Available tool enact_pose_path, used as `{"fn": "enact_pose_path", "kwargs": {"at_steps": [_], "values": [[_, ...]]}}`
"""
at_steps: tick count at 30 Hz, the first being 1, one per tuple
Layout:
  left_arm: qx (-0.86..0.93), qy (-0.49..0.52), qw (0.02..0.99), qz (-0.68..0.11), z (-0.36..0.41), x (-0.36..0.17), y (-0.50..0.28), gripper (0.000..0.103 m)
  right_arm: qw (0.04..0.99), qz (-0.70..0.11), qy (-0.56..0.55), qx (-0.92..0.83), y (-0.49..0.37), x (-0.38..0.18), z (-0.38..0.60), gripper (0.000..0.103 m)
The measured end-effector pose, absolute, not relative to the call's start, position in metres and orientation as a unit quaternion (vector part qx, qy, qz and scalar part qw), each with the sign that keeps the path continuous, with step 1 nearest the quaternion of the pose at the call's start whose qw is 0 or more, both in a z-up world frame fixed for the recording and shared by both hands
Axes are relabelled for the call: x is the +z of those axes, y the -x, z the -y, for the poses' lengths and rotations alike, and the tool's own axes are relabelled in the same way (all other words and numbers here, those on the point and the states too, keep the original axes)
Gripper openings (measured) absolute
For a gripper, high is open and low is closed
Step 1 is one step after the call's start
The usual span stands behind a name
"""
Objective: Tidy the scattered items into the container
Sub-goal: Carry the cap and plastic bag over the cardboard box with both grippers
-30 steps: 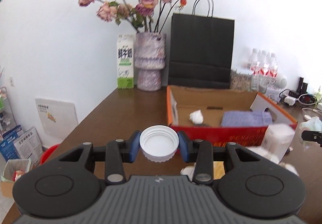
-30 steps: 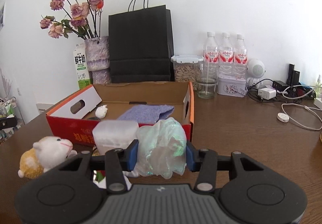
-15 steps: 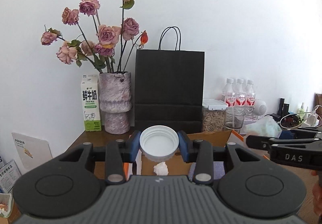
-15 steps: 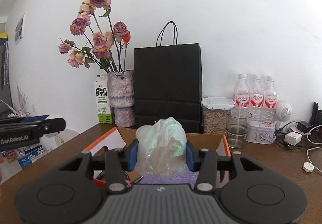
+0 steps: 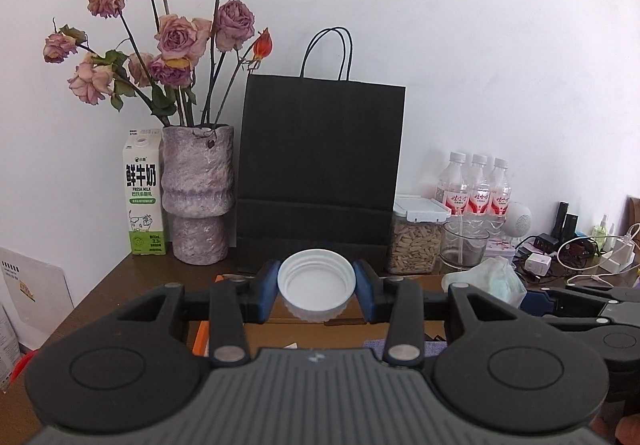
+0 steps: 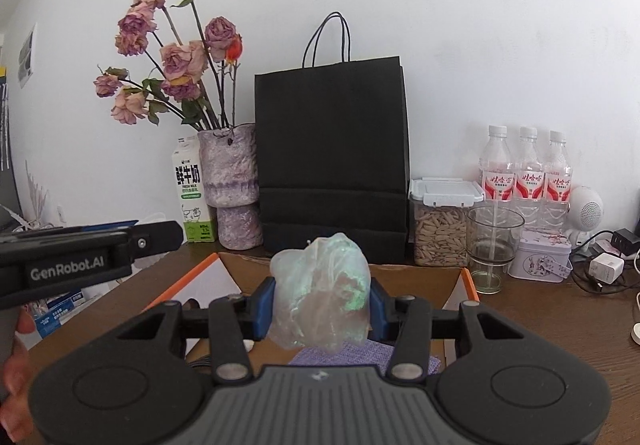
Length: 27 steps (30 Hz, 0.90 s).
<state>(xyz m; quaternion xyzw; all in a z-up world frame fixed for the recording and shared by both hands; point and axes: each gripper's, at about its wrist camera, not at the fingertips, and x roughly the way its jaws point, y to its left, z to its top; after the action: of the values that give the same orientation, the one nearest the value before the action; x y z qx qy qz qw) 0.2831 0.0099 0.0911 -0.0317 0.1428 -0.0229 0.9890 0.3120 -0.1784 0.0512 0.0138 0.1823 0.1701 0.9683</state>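
Observation:
My left gripper (image 5: 316, 291) is shut on a white screw lid (image 5: 317, 289), its hollow side towards the camera. My right gripper (image 6: 322, 303) is shut on a crumpled pale green plastic bag (image 6: 322, 299). Both are held above the open cardboard box (image 6: 466, 281) with orange edges. A purple cloth (image 6: 344, 355) lies inside the box below the bag. In the left wrist view the bag (image 5: 494, 281) and the right gripper's body appear at the right. In the right wrist view the left gripper's side shows at the left edge.
A black paper bag (image 6: 332, 157) stands behind the box, with a vase of dried roses (image 6: 230, 185) and a milk carton (image 6: 191, 197) to its left. A seed jar (image 6: 440, 225), a glass (image 6: 492, 245), water bottles (image 6: 528, 173), a tin and chargers stand at the right.
Both grippers have moved forward and up with their loads, from in front of the box to above it. The table's loose items have dropped out of view.

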Motion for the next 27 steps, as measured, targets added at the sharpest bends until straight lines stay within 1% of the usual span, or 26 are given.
{"fn": "enact_pose_path", "kwargs": {"at_steps": [4,7,11,16,23,26,27], "values": [[-0.015,0.050,0.985,-0.162,-0.015,0.082,-0.309,0.041,0.968,-0.196,-0.031,0.155,-0.332,0.045,0.187,0.045],[-0.008,0.052,0.981,-0.185,-0.017,0.072,-0.327,0.041,0.965,-0.219,-0.022,0.145,-0.345,0.036,0.188,0.045],[-0.005,0.051,0.971,-0.235,-0.021,0.053,-0.344,0.041,0.956,-0.259,-0.007,0.137,-0.359,0.018,0.184,0.045],[-0.016,0.055,0.958,-0.282,-0.024,0.031,-0.358,0.041,0.950,-0.279,0.009,0.139,-0.362,0.004,0.179,0.045],[-0.023,0.037,0.952,-0.303,-0.018,0.026,-0.360,0.041,0.944,-0.298,0.024,0.141,-0.363,-0.006,0.175,0.046],[-0.026,0.027,0.947,-0.319,-0.015,0.021,-0.362,0.041,0.943,-0.299,0.023,0.142,-0.363,-0.006,0.175,0.048],[-0.027,0.026,0.947,-0.320,-0.015,0.021,-0.362,0.041,0.943,-0.299,0.024,0.143,-0.363,-0.006,0.176,0.050]]}}
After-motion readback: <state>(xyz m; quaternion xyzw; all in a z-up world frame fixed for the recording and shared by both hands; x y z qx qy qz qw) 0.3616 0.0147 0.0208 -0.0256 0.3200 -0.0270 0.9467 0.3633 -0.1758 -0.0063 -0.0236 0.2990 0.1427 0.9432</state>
